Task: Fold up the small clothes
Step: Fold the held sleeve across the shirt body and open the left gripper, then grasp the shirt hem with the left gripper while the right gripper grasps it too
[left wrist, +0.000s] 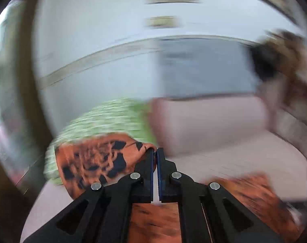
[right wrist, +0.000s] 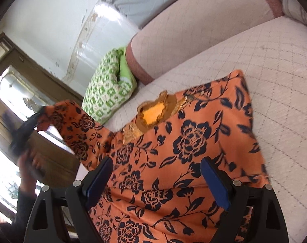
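Item: orange floral garment (right wrist: 190, 141), black flower print, gold-trimmed neckline; lies spread front-up on my pale quilted sofa seat (right wrist: 274, 77), one sleeve lifted off to the side

Left gripper (left wrist: 155, 151): jaws together, pinching the sleeve's edge between the pads; seen from the right wrist view it hangs out past the seat edge, my hand behind it, the sleeve drawn up from the body of the garment. The left view is badly smeared, so I cannot tell how deep the bite is

Right gripper (right wrist: 159, 182): jaws wide apart, nothing between them, poised over the lower body of the garment

Neighbours: green checked cushion (right wrist: 109, 89) against the sofa arm, just beside the garment's shoulder

Risks, as I judge them:
- thin pinch on the sleeve hem may slip mid-fold and drop the sleeve crooked
- nothing pins the body, so pulling the sleeve across could drag the whole garment and wrinkle it
- lifted sleeve could brush the cushion
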